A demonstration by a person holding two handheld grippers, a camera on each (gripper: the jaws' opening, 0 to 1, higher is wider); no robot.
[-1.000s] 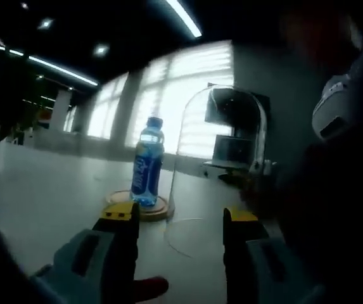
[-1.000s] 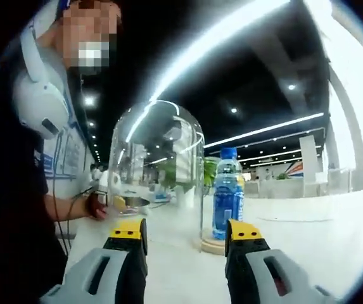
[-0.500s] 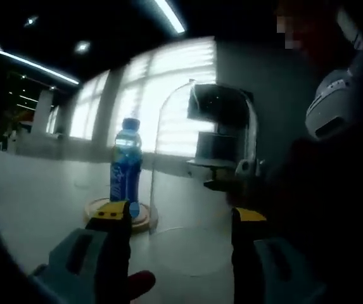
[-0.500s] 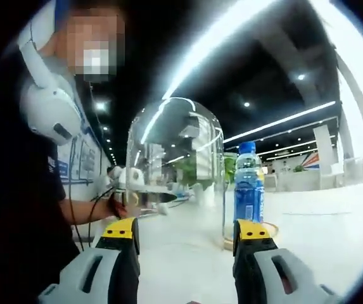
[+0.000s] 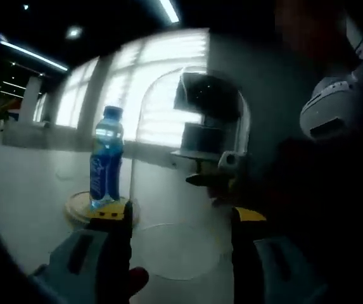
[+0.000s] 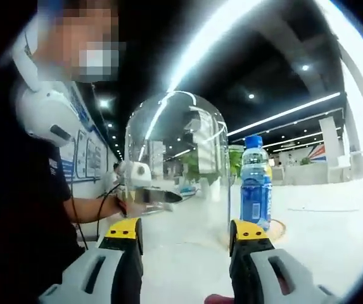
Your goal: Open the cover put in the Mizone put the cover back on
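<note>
A blue Mizone bottle (image 5: 107, 161) (image 6: 255, 183) stands upright on a round wooden base (image 5: 83, 209) (image 6: 275, 228). Beside the base, the clear glass dome cover (image 5: 187, 164) (image 6: 178, 158) stands on the white table. My left gripper (image 5: 180, 221) is open, with its yellow-tipped jaws framing the dome's lower rim just ahead. My right gripper (image 6: 185, 231) is open too and faces the dome from the opposite side. Through the glass each view shows the other gripper (image 5: 216, 172) (image 6: 144, 190) across the dome.
The person holding the grippers, in dark clothes with white headphones (image 5: 333, 111) (image 6: 42, 107), sits close behind the dome. The white table (image 5: 23, 190) (image 6: 333, 221) stretches out beyond the bottle. Bright windows (image 5: 162, 82) line the far wall.
Both views have closed in on the dome, which looks larger and more centred between the jaws. The bottle, base and dome have not moved on the table.
</note>
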